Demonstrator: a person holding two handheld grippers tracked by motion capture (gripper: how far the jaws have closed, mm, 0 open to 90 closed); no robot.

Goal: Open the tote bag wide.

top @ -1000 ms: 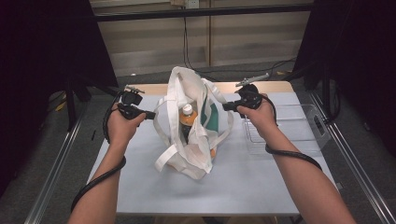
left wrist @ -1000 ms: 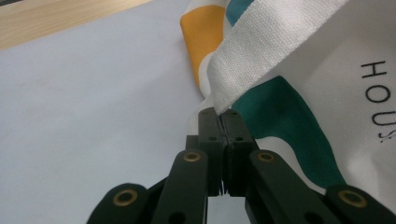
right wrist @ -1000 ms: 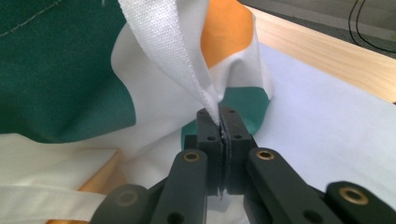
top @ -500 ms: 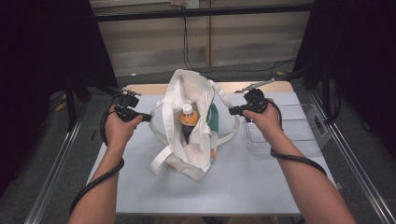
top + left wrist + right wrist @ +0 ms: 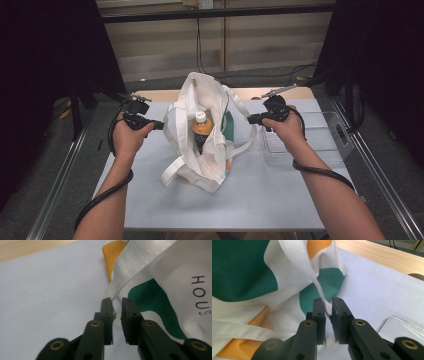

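Observation:
A white tote bag (image 5: 200,95) with green and orange print stands in the middle of the table, its mouth held wide. Inside it a bottle (image 5: 201,127) of brown drink with a white cap stands upright. My left gripper (image 5: 161,124) is at the bag's left side, shut on a white strip of the bag's edge (image 5: 117,283), which runs down between the jaws of that gripper (image 5: 117,301). At the bag's right side my right gripper (image 5: 249,120) is shut on a white fold of the bag (image 5: 312,272), pinched between its jaws (image 5: 328,301).
A clear plastic tray (image 5: 320,135) lies on the table's right side, just behind my right hand. The pale table top (image 5: 250,200) has bare room in front of the bag. Metal rails run along both sides.
Both grippers have drifted slightly toward me while holding the bag's sides. The bag now stands more upright with its mouth spread wider, and the bottle shows more plainly.

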